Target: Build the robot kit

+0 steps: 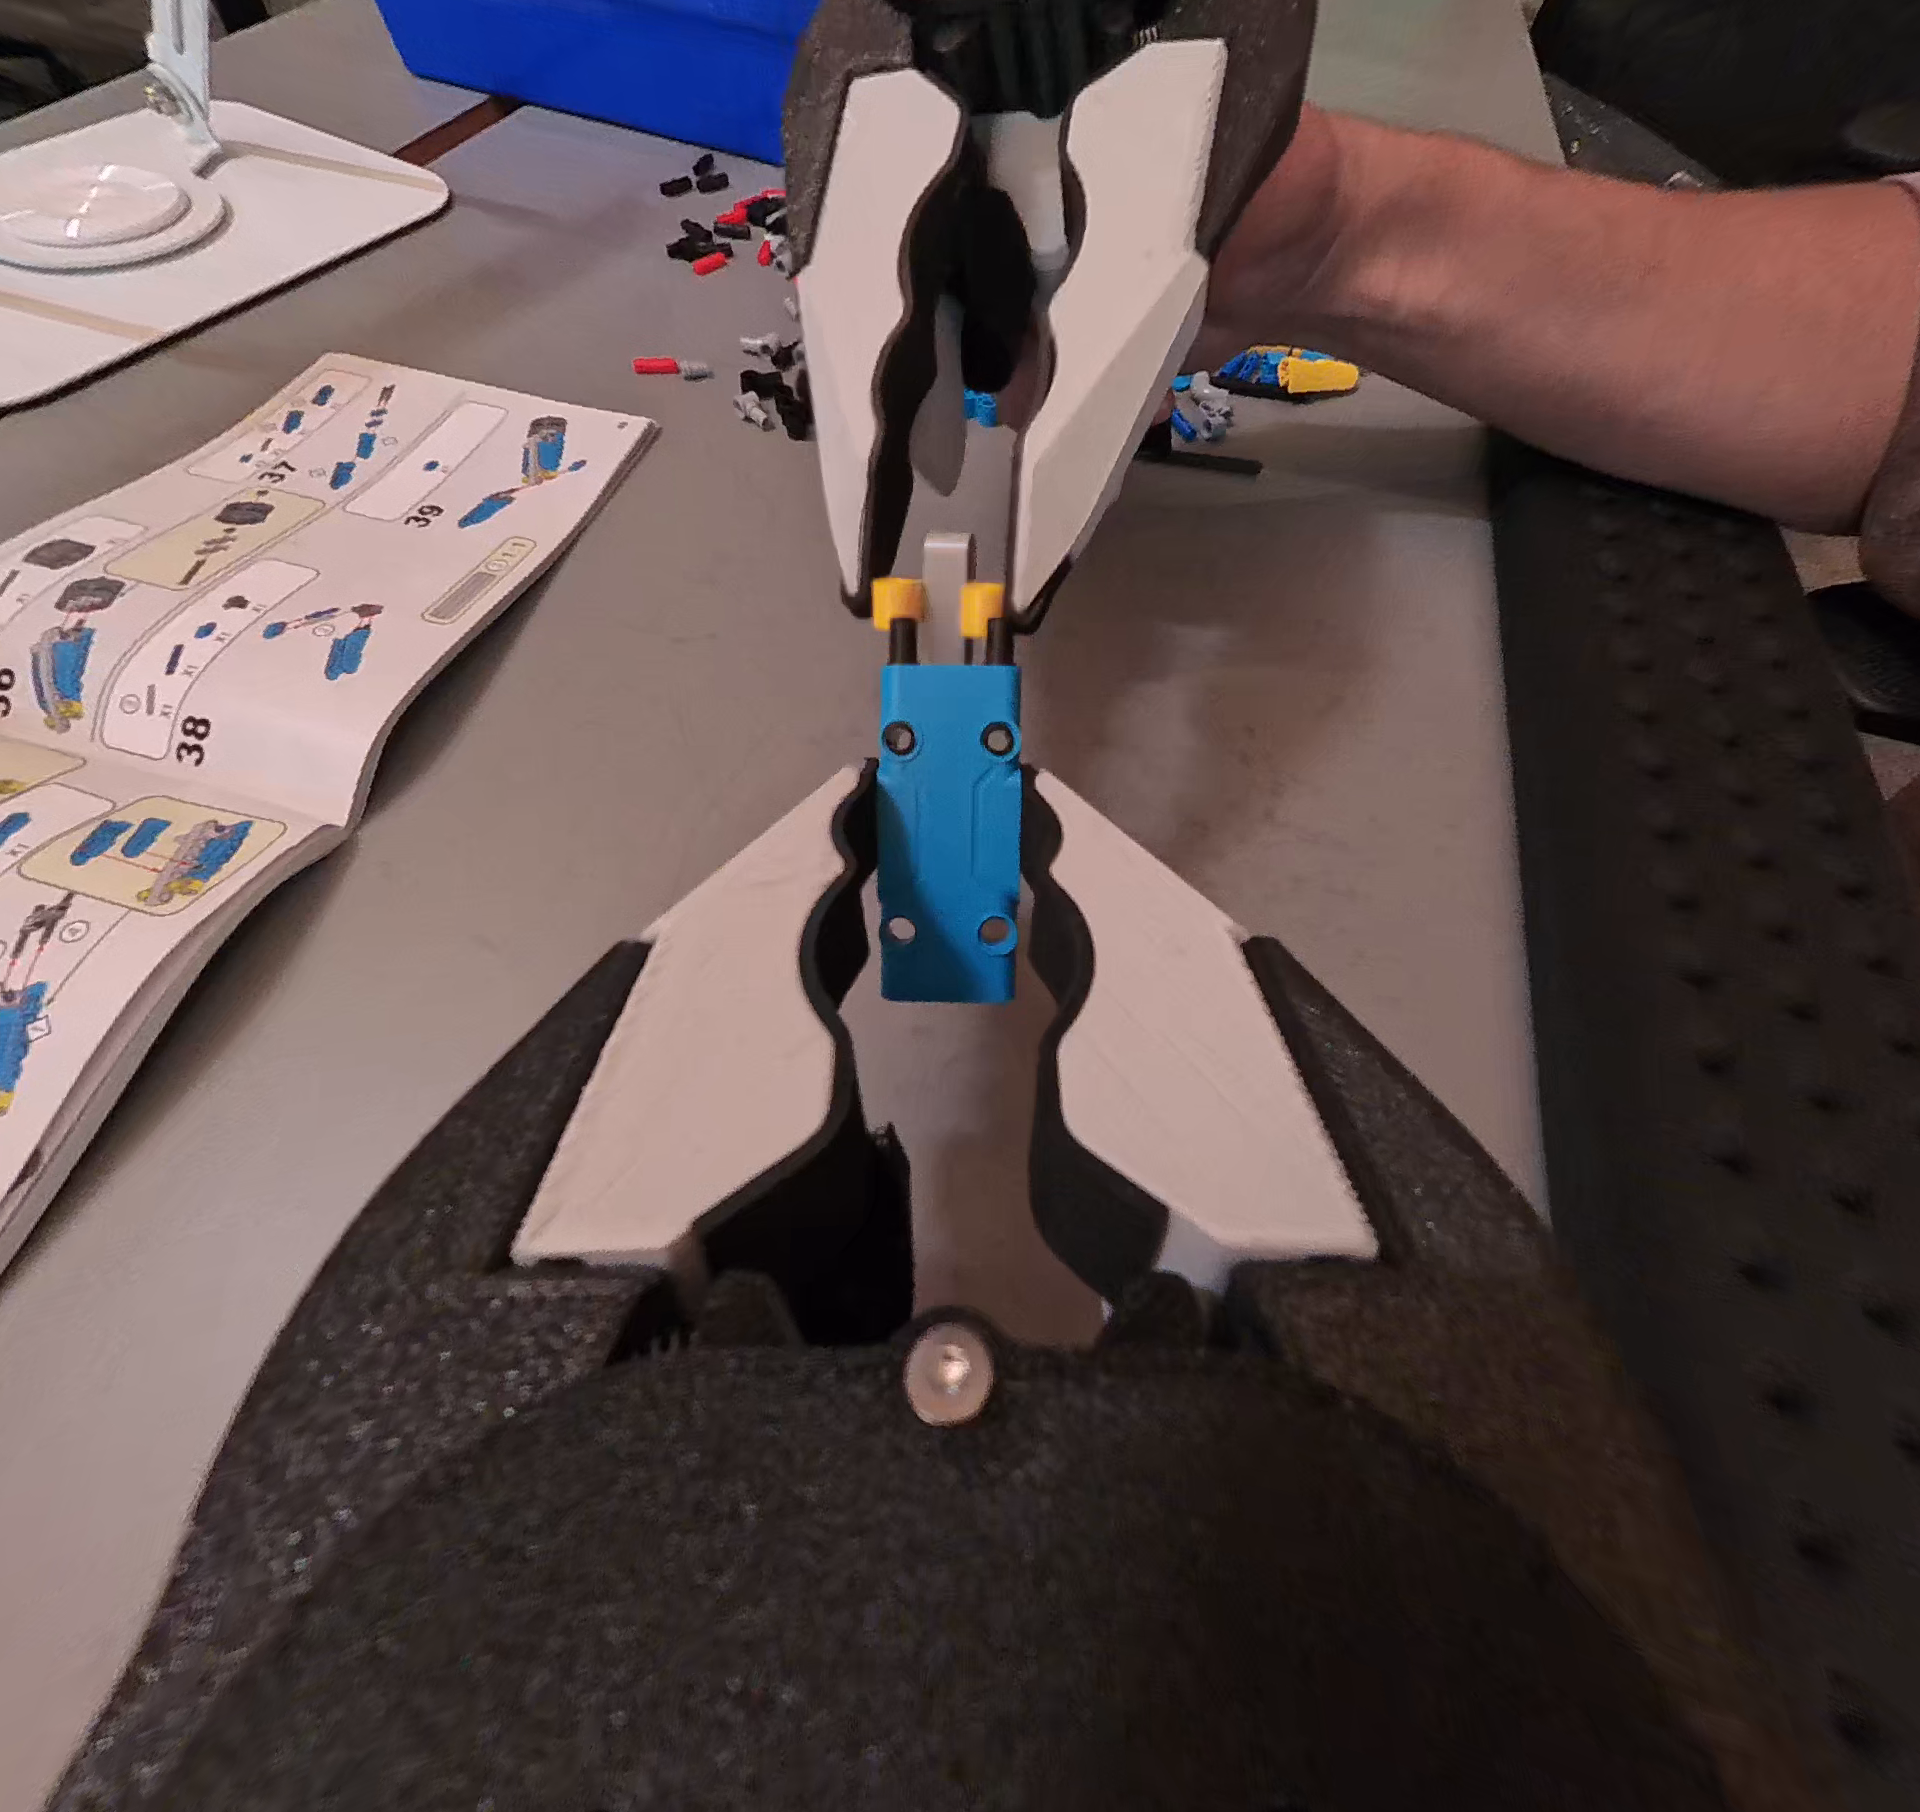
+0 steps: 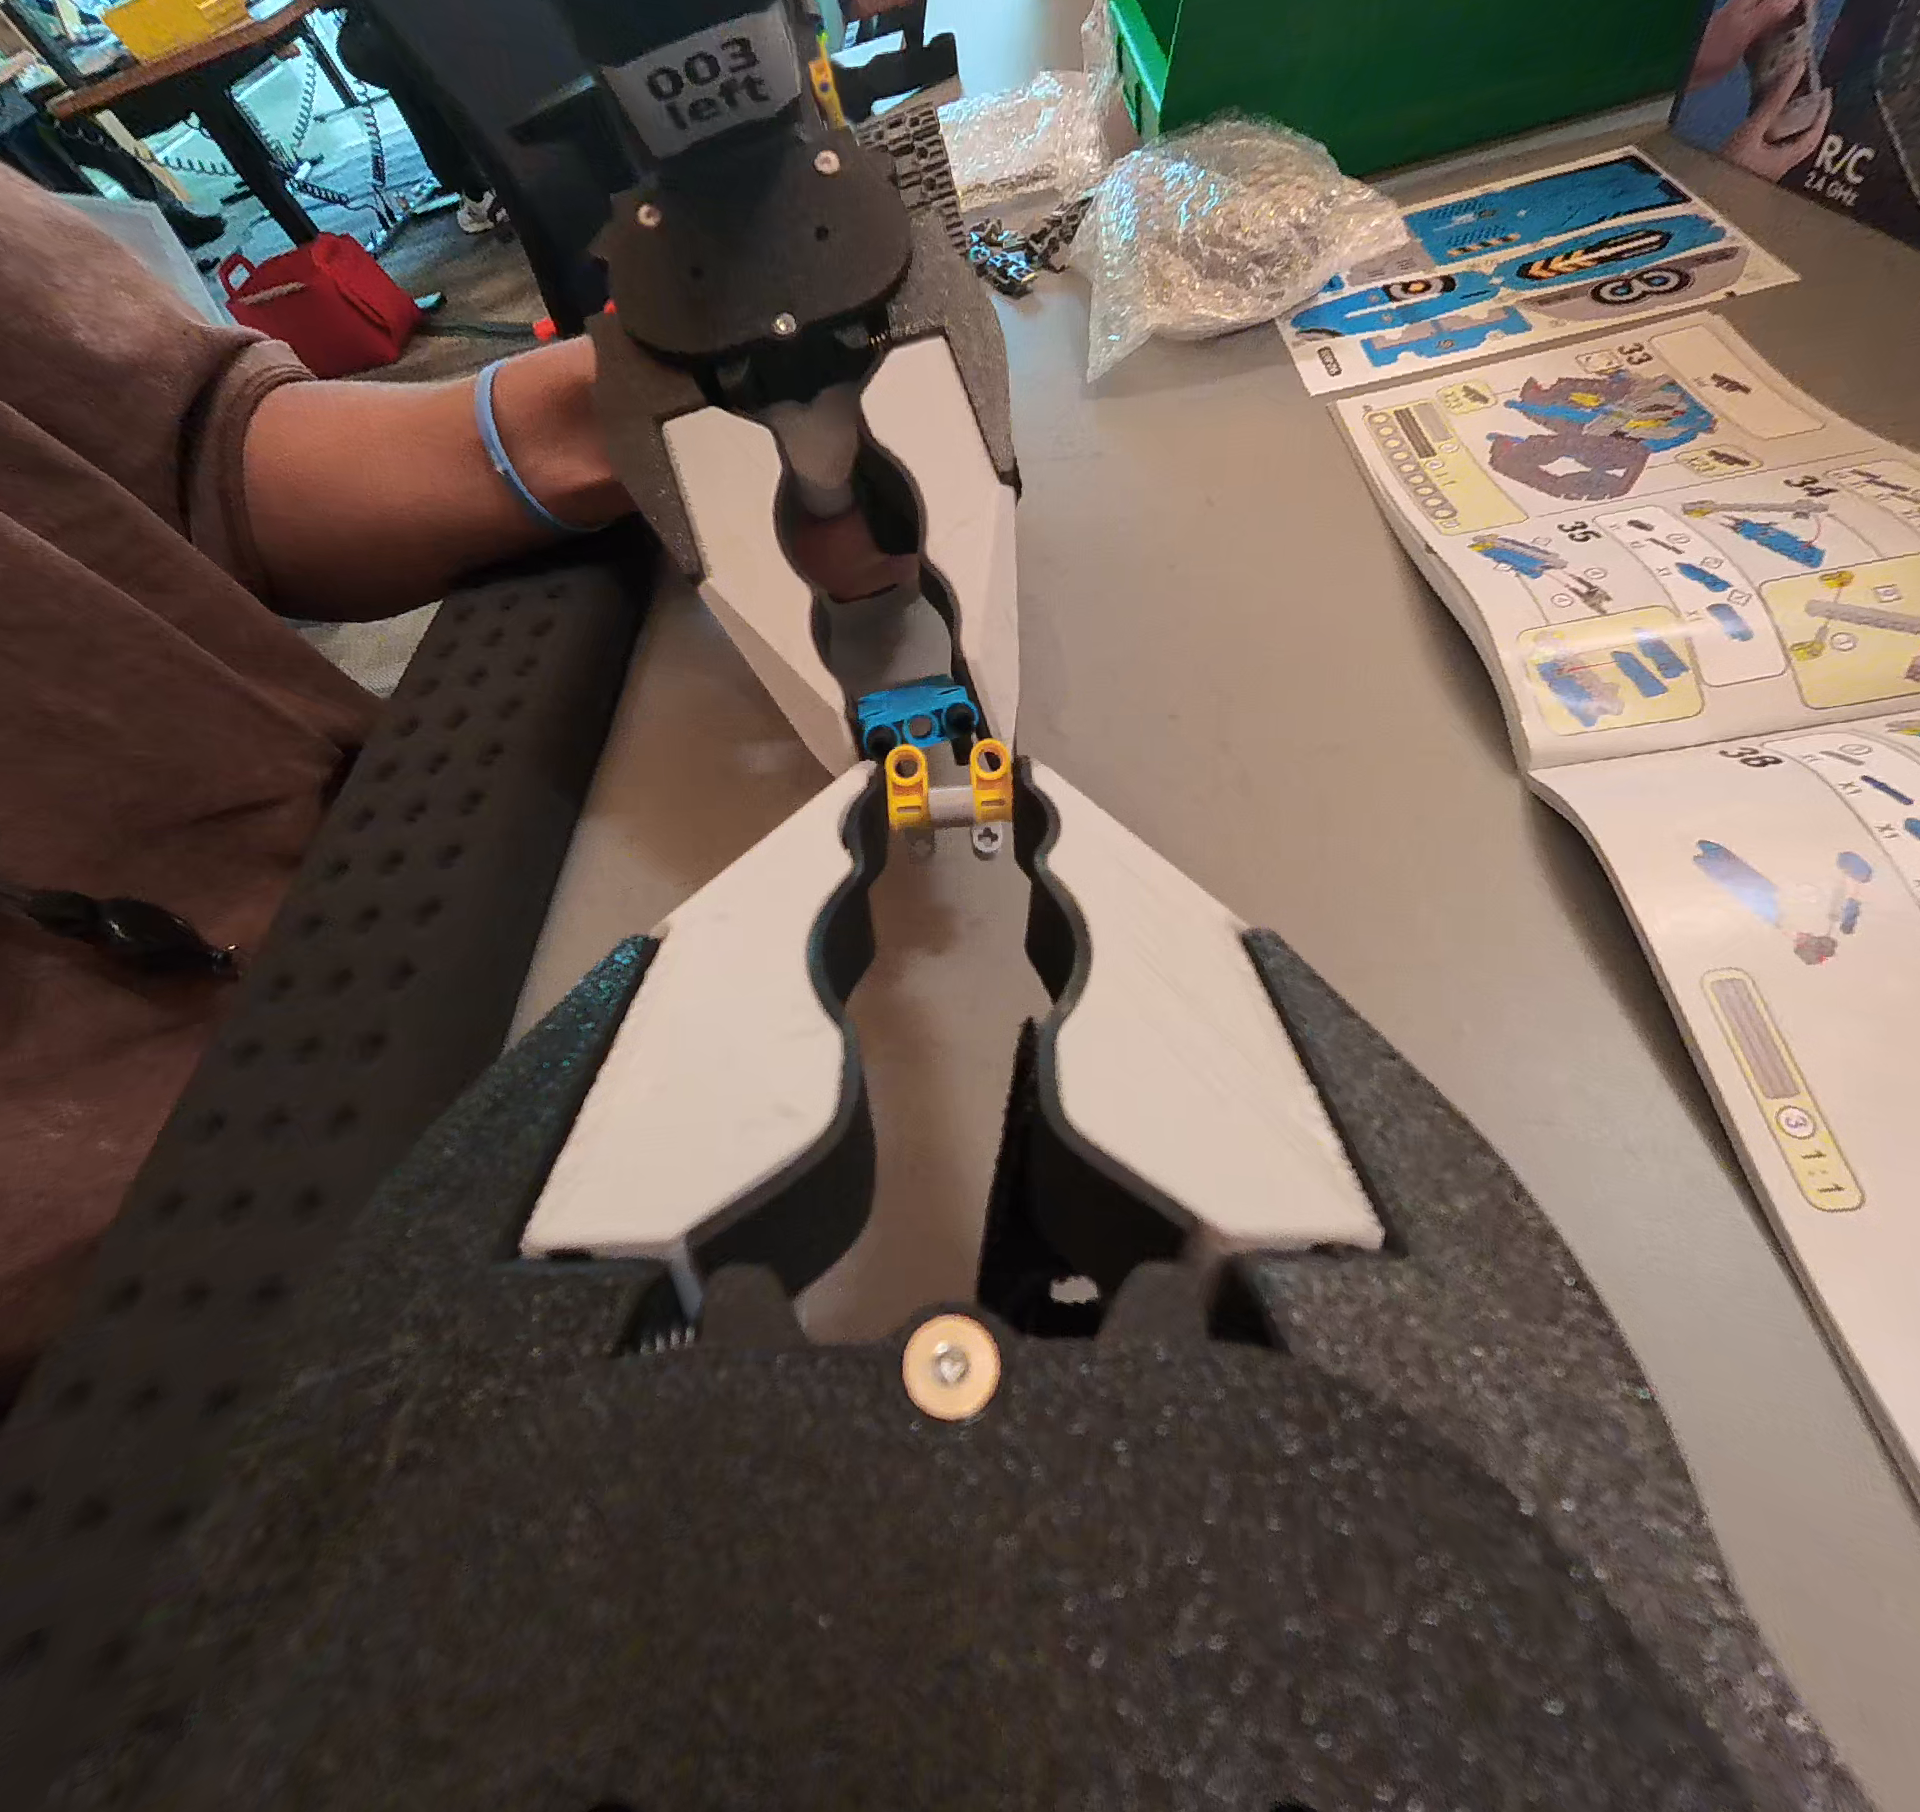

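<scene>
My left gripper (image 1: 945,775) is shut on a blue panel piece (image 1: 945,848), holding it above the grey table (image 1: 623,827). My right gripper (image 1: 940,609) faces it tip to tip and is shut on a small part made of two yellow connectors (image 1: 899,602) on a grey piece. Two black pins (image 1: 902,642) run between the yellow connectors and the blue panel's end. In the right wrist view, my right gripper (image 2: 945,775) grips the yellow connectors (image 2: 909,783), and the left gripper (image 2: 925,739) holds the blue panel (image 2: 920,711) just beyond them.
An open instruction booklet (image 1: 260,619) (image 2: 1662,619) lies on the table. Loose small pieces (image 1: 727,224), a partly built blue and yellow model (image 1: 1288,375), a blue bin (image 1: 603,6), a lamp base (image 1: 156,224), a green bin (image 2: 1403,17), plastic bags (image 2: 1216,214), a sticker sheet (image 2: 1538,266). A black perforated mat (image 1: 1714,931) borders the table. Only a small space, under 4 cm, lies between the two pairs of fingers.
</scene>
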### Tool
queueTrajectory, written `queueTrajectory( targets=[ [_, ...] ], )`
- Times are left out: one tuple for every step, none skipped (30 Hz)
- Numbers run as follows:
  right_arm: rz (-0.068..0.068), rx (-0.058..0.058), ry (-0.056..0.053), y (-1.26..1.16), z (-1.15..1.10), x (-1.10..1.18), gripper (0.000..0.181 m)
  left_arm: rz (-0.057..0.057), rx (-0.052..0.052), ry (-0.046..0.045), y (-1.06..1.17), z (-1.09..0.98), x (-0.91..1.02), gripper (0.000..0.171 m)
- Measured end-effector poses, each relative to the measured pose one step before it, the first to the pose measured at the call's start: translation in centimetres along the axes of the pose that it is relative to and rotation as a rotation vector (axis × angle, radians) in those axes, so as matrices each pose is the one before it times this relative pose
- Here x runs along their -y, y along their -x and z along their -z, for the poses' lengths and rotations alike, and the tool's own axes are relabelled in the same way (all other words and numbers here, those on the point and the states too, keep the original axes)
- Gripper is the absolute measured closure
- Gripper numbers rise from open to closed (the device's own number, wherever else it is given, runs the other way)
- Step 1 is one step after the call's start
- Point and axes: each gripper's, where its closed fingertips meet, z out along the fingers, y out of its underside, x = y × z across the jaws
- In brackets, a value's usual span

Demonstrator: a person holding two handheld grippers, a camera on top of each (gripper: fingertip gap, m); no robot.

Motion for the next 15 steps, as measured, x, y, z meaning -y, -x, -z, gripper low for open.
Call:
queueTrajectory(
  targets=[
    [-0.0023, -0.0002, -0.0065, -0.066, 0.027, 0.045, 0.158, 0.0086, 0.0047, -0.00254, 0.207, 0.03, 0.0, 0.146],
    [-0.0014, 0.006, -0.0019, 0.049, -0.032, 0.002, 0.158, 0.0084, 0.0041, -0.00205, 0.193, 0.038, -0.009, 0.146],
    [0.0, 0.01, -0.0059, 0.158, -0.074, 0.082, 0.158, 0.0083, 0.0024, -0.00064, 0.159, 0.028, -0.03, 0.146],
    [0.002, 0.007, -0.0143, 0.153, -0.078, 0.23, 0.158, 0.0038, 0.0007, 0.00207, 0.075, -0.017, -0.081, 0.146],
    [0.001, 0.005, -0.004, 0.111, -0.093, 0.092, 0.158, -0.0015, 0.0005, 0.00158, -0.004, -0.031, -0.038, 0.146],
    [0.0029, -0.0051, 0.0064, -0.069, -0.107, -0.101, 0.158, -0.0036, 0.0012, 0.00113, -0.031, -0.034, -0.005, 0.146],
    [0.0067, -0.006, 0.0063, -0.07, -0.137, -0.141, 0.158, -0.0037, 0.0054, -0.00069, 0.03, -0.018, 0.03, 0.146],
    [0.0018, -0.001, 0.0021, 0.0, -0.128, -0.088, 0.158, -0.0021, 0.0012, 0.00032, 0.008, 0.015, 0.009, 0.146],
    [-0.0017, 0.0019, 0.0042, 0.015, -0.123, -0.111, 0.157, 0.0011, -0.0001, 0.00302, 0.007, 0.01, -0.068, 0.146],
    [0.0024, -0.0062, -0.0008, -0.08, -0.047, 0.0, 0.158, 0.0012, 0.0029, -0.00037, 0.082, 0.01, -0.029, 0.146],
    [0.007, -0.0065, -0.0023, -0.062, 0.006, 0.026, 0.158, 0.0023, 0.0, -0.00189, 0.022, 0.022, 0.025, 0.146],
    [0.0035, -0.0029, -0.0027, -0.013, 0.065, 0.056, 0.158, 0.0003, 0.0007, -0.00304, 0.023, 0.026, 0.055, 0.146],
    [0.0014, -0.0052, -0.0065, -0.057, 0.12, 0.127, 0.158, -0.0006, 0.0033, -0.00052, 0.061, 0.028, 0.005, 0.146],
    [0.0014, -0.0022, -0.0091, -0.036, 0.177, 0.149, 0.158, 0.001, 0.0006, 0.00158, 0.025, 0.007, -0.051, 0.146],
    [-0.0016, -0.0033, -0.0065, -0.065, 0.147, 0.108, 0.158, -0.0006, -0.0002, 0.00157, -0.004, -0.005, -0.037, 0.146]
  ],
)
